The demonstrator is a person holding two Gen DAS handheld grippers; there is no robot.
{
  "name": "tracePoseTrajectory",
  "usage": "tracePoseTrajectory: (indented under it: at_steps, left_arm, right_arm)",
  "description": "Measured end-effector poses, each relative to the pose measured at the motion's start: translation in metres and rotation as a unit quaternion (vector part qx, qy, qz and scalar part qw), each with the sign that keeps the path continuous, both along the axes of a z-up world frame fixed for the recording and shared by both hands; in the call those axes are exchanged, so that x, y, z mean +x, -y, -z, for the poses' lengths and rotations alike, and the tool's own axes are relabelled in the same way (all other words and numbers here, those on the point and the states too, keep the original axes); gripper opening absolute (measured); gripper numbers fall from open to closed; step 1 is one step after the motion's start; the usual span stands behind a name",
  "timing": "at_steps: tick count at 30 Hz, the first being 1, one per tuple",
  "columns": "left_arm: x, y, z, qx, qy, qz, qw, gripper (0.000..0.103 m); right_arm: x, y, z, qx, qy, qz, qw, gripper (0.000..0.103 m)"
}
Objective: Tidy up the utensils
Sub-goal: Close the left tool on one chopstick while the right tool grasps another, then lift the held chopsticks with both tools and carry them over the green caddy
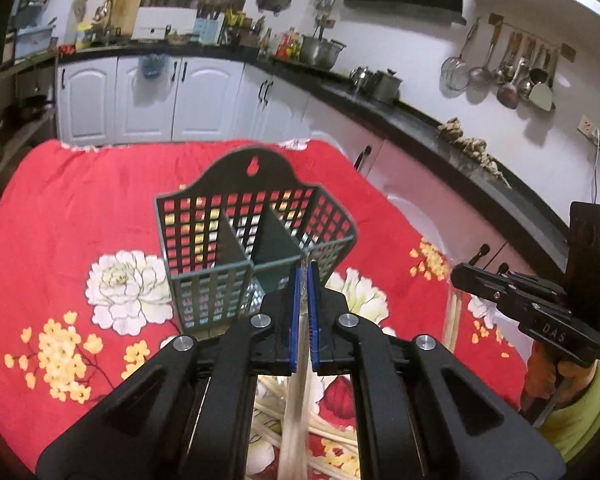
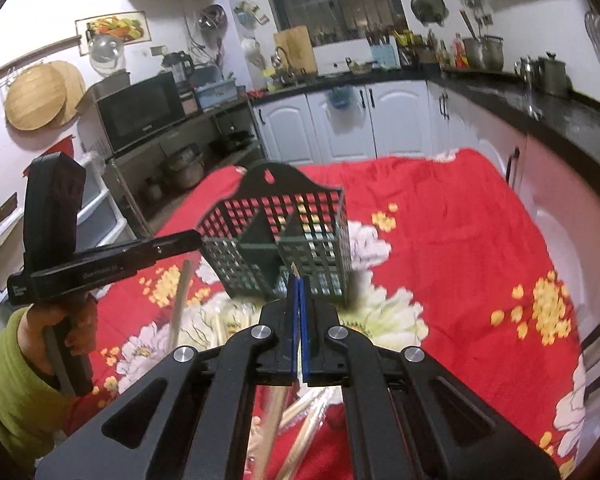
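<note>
A dark green plastic utensil basket (image 1: pixel 256 236) with two compartments stands on the red flowered cloth (image 1: pixel 80 208); it also shows in the right wrist view (image 2: pixel 284 240). My left gripper (image 1: pixel 305 276) is shut on a wrapped chopstick (image 1: pixel 296 400), its tip just at the basket's near right rim. My right gripper (image 2: pixel 298 282) is shut on a thin chopstick (image 2: pixel 274 412), its tip near the basket's front wall. Several more wrapped chopsticks (image 2: pixel 312 420) lie on the cloth below both grippers.
The other gripper shows at the right edge of the left view (image 1: pixel 540 304) and at the left of the right view (image 2: pixel 80 264). White cabinets (image 1: pixel 148 96) and a black counter (image 1: pixel 420 116) with pots run behind and to the right of the table.
</note>
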State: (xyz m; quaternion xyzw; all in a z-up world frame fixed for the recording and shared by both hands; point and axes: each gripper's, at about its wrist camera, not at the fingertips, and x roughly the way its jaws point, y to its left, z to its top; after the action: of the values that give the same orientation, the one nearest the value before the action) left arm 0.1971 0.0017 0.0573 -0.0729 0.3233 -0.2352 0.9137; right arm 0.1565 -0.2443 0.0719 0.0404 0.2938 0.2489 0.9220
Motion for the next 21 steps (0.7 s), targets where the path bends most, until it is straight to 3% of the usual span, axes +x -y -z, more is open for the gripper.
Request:
tracePoseTrajectory:
  at_steps: [21]
  left_arm:
    - [0.007, 0.000, -0.080, -0.038, 0.109, -0.033, 0.9928, 0.001]
  right_arm:
    - [0.007, -0.007, -0.086, 0.031, 0.102, 0.010, 0.994, 0.001]
